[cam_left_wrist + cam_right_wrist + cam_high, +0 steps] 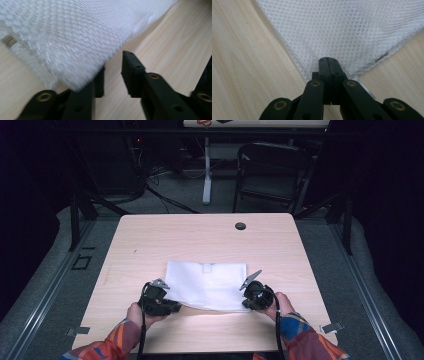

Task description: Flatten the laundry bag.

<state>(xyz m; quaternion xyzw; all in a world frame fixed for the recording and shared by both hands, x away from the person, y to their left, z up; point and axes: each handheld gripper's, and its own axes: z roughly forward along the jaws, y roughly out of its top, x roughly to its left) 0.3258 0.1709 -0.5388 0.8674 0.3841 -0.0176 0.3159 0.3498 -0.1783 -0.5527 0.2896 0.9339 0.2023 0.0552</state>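
1. White mesh cloth lies flat on the light wooden worktop, in the near half, roughly midway between the left and right edges.
2. Its weave is a fine open net, as the right gripper view shows close up; a small pale tab sits at the middle of its far edge.
3. The left hand-held gripper sits at the near left corner of the cloth, held by the person's left hand.
4. In the left gripper view its two black jaws stand apart with bare wood between them; the cloth's corner droops over the left-hand jaw and is not pinched, so this hand-held gripper is partly open and has hold of nothing.
5. The right hand-held gripper sits at the near right corner of the cloth, held by the right hand.
6. In the right gripper view its jaws are pressed tight together, tips meeting exactly at the cloth's corner; the mesh fans out from the tips, so this hand-held gripper is closed on the cloth.
7. The near edge of the cloth runs between the two grippers, and its near right part looks slightly lifted off the wood in the high view.
8. A small dark round grommet is set in the worktop near its far edge, well apart from the cloth.
9. Both sleeves are orange and blue plaid and come in from the near edge.
10. Beyond the worktop, a dark folding chair stands on the grey floor.
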